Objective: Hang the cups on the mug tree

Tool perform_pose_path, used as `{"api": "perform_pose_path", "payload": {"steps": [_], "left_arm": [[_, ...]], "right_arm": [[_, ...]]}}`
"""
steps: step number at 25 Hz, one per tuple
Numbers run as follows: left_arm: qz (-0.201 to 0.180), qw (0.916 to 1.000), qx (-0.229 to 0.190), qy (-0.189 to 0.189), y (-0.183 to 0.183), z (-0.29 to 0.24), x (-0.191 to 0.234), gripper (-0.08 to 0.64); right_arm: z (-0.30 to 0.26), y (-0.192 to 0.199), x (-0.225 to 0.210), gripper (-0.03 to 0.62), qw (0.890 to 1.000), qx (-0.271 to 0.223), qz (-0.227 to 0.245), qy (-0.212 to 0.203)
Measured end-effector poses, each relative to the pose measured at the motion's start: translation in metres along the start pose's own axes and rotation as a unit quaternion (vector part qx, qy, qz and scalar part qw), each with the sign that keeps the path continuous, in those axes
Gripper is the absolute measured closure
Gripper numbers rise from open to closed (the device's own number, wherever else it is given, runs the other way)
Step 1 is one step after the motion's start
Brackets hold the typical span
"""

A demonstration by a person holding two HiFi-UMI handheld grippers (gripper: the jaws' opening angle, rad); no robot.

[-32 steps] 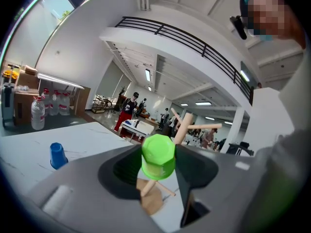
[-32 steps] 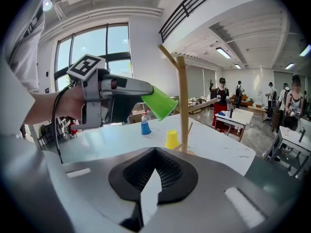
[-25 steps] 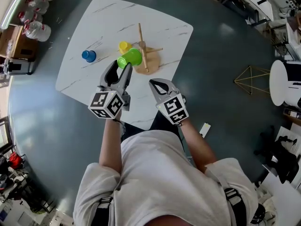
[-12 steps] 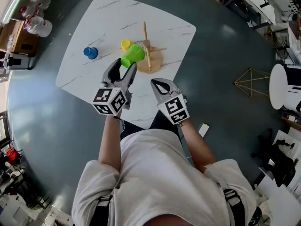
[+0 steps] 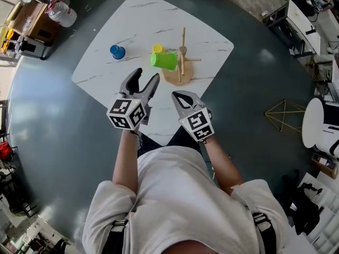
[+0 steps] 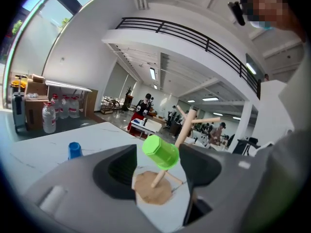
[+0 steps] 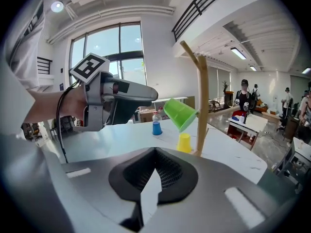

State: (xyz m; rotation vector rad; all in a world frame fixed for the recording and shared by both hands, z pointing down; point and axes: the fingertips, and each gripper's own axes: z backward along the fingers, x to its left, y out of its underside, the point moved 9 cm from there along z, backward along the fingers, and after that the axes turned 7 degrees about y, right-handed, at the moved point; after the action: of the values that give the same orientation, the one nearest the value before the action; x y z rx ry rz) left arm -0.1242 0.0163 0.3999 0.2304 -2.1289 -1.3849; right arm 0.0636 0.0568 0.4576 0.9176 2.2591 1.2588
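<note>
On the white marbled counter [image 5: 137, 15], head view: wooden mug tree [image 5: 183, 49] stands near the far right part of the top. Green cup [image 5: 163, 61] hangs tilted on a low peg on the tree's left side, off the surface. Yellow cup [image 5: 157, 48] sits on the counter just behind the green one, close to the tree's base. Blue cup [image 5: 117, 52] stands apart, further left. Left tool [image 5: 146, 76] is near the green cup but not touching it. Right tool [image 5: 179, 96] sits beside it over the near edge, its tips together. Left gripper view: left tool's jaws have just been opening and stand wide apart, with nothing pressed between the pads. The green cup [image 6: 160, 152] shows in the gap, beyond the tips, mouth up and to the left on its slanted peg; tree base lies below it, blue cup [image 6: 74, 150] at far left. Right gripper view: right tool [image 7: 154, 152] closed, jaw tips meeting, nothing held. Past it, the green cup [image 7: 180, 113] hangs left of the tree's post [image 7: 202, 106]. Yellow cup [image 7: 184, 142] and blue cup [image 7: 156, 127] are upside down on the counter.
</note>
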Motion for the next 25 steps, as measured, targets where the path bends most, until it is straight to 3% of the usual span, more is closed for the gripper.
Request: {"api": "perform_pose_path", "payload": {"steps": [3, 7, 11, 16, 22, 25], "left_arm": [[-0.006, 0.9992, -0.008, -0.039, 0.001, 0.019, 0.002, 0.357], [-0.042, 0.9938, -0.014, -0.102, 0.003, 0.053, 0.019, 0.545], [-0.051, 0.9905, -0.011, -0.127, 0.001, 0.072, 0.058, 0.557], [-0.046, 0.9922, 0.006, -0.116, -0.002, 0.057, 0.106, 0.557], [-0.059, 0.9954, 0.04, -0.064, 0.0, 0.046, 0.158, 0.557], [-0.065, 0.996, 0.058, -0.019, 0.002, 0.032, 0.175, 0.557]], "right_arm": [[-0.001, -0.008, 0.006, 0.594, 1.0, -0.007, 0.013, -0.022], [-0.014, -0.018, 0.027, 0.594, 0.999, -0.008, 0.026, -0.043], [-0.037, -0.032, 0.053, 0.594, 0.999, -0.002, 0.018, -0.041], [-0.068, -0.044, 0.068, 0.594, 1.0, 0.005, -0.006, -0.02], [-0.105, -0.047, 0.092, 0.594, 0.998, 0.019, -0.056, 0.011], [-0.118, -0.049, 0.095, 0.594, 0.997, 0.029, -0.071, 0.029]]}}
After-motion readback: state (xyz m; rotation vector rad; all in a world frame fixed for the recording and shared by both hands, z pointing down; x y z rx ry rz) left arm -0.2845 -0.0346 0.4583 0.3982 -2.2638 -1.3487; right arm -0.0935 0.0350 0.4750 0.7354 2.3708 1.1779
